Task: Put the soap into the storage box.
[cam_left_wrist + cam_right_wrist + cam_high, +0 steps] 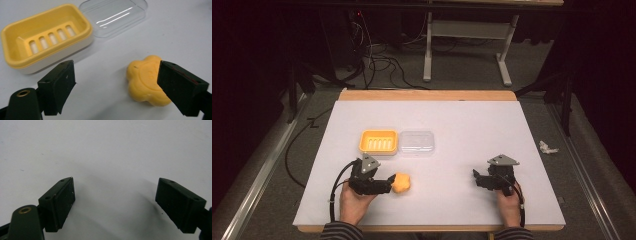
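Our left gripper [116, 82], jaws wide and holding nothing, sits near the table's front edge, the flower-shaped orange soap [146, 81] against its right jaw, nearer than our right gripper [492, 179].

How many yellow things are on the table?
2. The soap dish sits at the table's middle, beside the clear lid. The flower soap lies nearer the person, by the left claw.

No text can be read; the soap [146, 80] bears an embossed mark, too faint to tell.
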A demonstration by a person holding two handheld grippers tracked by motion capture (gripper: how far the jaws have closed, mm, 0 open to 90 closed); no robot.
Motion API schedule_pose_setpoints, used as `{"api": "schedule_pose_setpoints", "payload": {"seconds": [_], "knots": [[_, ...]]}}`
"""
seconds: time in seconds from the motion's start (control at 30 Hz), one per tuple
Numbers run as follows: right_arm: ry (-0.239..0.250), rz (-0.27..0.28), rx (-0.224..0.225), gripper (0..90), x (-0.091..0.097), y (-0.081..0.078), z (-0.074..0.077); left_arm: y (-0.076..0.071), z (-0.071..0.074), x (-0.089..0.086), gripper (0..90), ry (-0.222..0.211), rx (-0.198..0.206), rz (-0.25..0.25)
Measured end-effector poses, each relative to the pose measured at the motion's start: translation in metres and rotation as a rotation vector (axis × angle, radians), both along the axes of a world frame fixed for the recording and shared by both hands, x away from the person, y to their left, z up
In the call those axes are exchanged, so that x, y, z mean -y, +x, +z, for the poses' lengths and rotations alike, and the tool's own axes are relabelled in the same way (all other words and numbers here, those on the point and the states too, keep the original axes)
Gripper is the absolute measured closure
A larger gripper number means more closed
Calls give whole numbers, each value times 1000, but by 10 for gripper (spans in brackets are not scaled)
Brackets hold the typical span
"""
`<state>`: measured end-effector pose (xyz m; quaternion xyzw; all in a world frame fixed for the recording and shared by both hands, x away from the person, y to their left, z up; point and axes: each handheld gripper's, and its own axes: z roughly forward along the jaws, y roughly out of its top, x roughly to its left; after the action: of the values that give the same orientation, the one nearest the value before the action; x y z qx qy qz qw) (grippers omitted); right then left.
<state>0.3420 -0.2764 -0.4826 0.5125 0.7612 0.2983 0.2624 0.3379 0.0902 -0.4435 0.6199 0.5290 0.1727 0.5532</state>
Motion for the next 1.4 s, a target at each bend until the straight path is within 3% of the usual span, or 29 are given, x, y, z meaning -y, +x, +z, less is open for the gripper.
{"api": "schedule_pose_setpoints", "payload": {"seconds": [0.2, 0.3, 0.57, 0.83, 0.93, 1.07, 1.17, 1.4], "knots": [[1, 0, 0, 164, 0, 0, 0, -5, -6, 18, 150, 40, -43, -68], [0, 0, 0, 164, 0, 0, 0, -7, -13, 30, 150, 101, -86, -116], [0, -1, 0, 164, 0, 0, 0, -9, -28, 48, 154, 167, -106, -144], [0, 0, 0, 164, 0, 0, 0, -6, -33, 54, 160, 168, -117, -121], [-1, 0, 1, 164, 0, 0, 0, -4, -35, 53, 206, 178, -127, -108], [-1, 0, 0, 164, 0, 0, 0, -2, -36, 49, 255, 132, -150, -89], [0, 0, 0, 164, 0, 0, 0, -3, -41, 52, 253, 175, -139, -89], [0, 0, 0, 164, 0, 0, 0, -4, -42, 49, 262, 133, -134, -76]]}}
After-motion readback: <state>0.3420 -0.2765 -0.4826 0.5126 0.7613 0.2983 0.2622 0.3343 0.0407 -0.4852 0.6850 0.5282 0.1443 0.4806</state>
